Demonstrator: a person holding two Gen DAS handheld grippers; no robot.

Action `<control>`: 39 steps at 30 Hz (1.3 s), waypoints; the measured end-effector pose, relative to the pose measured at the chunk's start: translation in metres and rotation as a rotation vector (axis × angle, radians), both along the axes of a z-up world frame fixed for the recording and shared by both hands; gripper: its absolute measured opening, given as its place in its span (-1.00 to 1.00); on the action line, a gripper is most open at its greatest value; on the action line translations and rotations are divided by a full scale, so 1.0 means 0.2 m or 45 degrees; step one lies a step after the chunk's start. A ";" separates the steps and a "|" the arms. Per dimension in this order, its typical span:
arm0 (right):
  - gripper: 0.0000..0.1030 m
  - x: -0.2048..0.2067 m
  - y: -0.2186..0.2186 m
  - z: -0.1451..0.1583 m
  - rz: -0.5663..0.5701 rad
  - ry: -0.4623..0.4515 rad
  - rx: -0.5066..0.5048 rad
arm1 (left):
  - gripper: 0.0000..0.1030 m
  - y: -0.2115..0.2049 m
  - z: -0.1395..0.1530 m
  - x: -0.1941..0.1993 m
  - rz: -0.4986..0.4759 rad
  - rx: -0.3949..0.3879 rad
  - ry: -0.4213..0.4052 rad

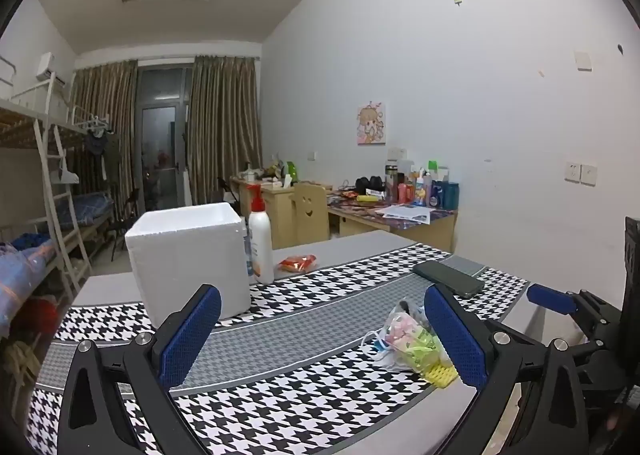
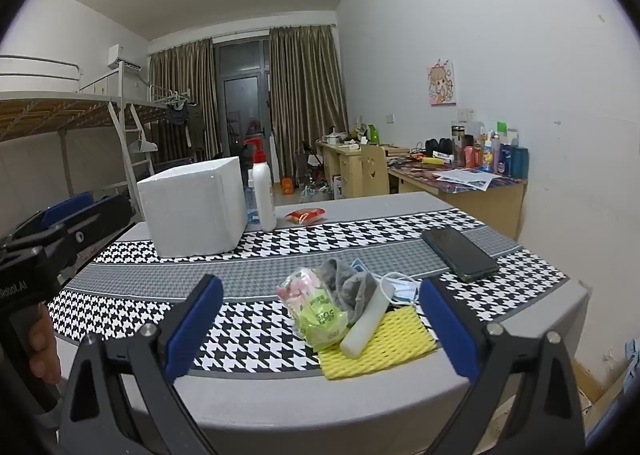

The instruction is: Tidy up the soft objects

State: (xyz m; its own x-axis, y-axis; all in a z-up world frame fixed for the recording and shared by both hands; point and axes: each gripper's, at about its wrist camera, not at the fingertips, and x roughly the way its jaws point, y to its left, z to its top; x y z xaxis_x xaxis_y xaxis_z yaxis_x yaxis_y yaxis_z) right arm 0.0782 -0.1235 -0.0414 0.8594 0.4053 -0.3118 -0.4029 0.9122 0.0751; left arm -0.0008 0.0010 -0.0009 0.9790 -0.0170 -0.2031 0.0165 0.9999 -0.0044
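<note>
Sitting at the table's [image 2: 400, 407] near edge, the pile of soft things — snack bag [image 2: 316, 307], grey cloth [image 2: 352, 287], foam tube [image 2: 366, 325], face mask [image 2: 404, 287], yellow mesh sleeve [image 2: 384, 343] — waits well short of the foam box [image 2: 192, 207]. Both the right gripper [image 2: 320, 323] and left gripper [image 1: 316, 335] hang wide open, empty. Risk: grabbing the heap whole could drag loose pieces off the edge, or nudge the phone [image 2: 460, 253].

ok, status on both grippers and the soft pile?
Left gripper, right gripper open, empty. Soft pile on yellow foam mesh untouched. White foam box unobstructed.
</note>
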 end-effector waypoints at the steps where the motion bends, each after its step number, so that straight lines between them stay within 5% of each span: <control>1: 0.95 0.00 0.00 0.00 0.001 -0.001 0.000 | 0.98 0.00 0.00 0.00 0.001 0.000 0.007; 39: 0.95 0.00 -0.01 0.02 -0.016 -0.013 0.006 | 0.98 0.01 -0.02 0.02 0.043 0.009 0.048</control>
